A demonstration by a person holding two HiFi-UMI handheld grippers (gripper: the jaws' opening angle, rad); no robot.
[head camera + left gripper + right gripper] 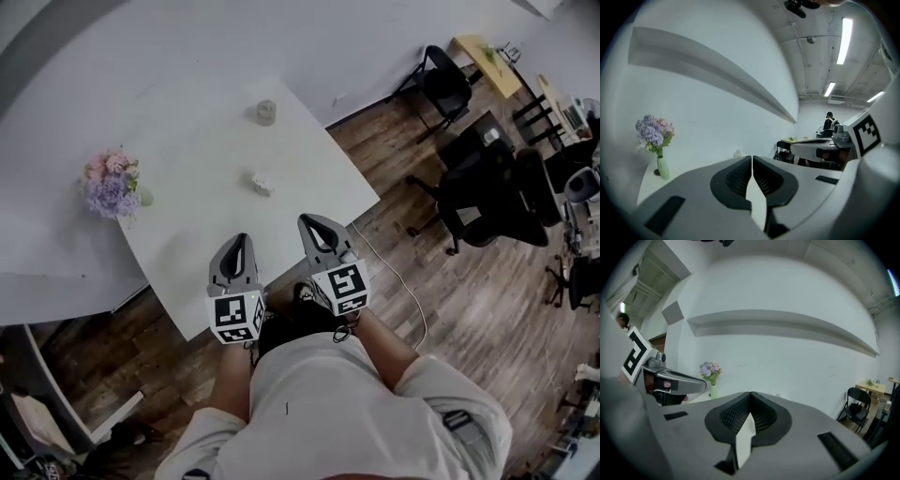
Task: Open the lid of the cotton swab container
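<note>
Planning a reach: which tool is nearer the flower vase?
Left. In the head view the left tool is below and right of the flower vase; the right tool is farther right still.

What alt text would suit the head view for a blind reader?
Seen from above, a person holds a left gripper and right gripper, both shut and empty, over the near edge of a white table bearing a small jar, a small pale object and flowers.

The table is smooth, matt white; the floor at three o'clock is brown wood planking. The left gripper and right gripper look matt grey plastic, with black ribbed pads. The shorts are pale cloth.
</note>
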